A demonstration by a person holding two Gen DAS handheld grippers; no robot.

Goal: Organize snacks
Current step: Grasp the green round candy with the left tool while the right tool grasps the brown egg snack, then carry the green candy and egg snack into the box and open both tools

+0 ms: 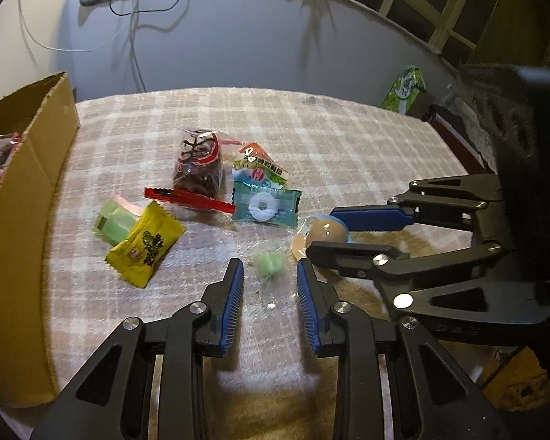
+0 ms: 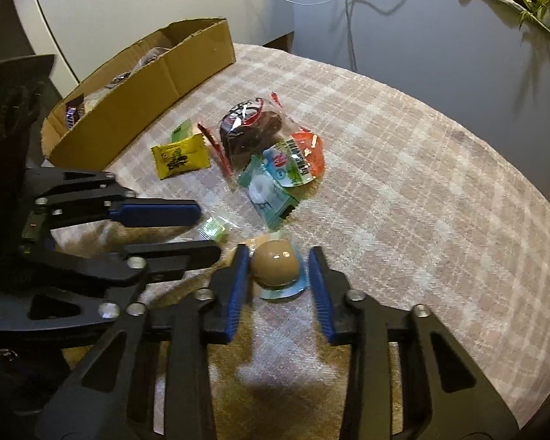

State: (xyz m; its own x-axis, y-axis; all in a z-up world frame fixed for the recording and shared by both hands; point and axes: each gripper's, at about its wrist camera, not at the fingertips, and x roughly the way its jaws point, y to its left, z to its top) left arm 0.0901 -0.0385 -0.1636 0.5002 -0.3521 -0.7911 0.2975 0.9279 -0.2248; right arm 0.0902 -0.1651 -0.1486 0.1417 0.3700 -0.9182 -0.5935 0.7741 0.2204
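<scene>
Snacks lie in a loose heap on the checked tablecloth. My left gripper is open, its fingers on either side of a small green candy in clear wrap, which also shows in the right wrist view. My right gripper is open around a brown egg-shaped snack in blue-edged wrap; the egg also shows in the left wrist view. Beyond lie a yellow packet, a pale green pack, a dark snack bag with red seal and a teal ring-candy packet.
An open cardboard box holding some snacks stands at the left table edge; it also shows in the right wrist view. Cables hang on the wall behind. A green carton stands off the table's far right.
</scene>
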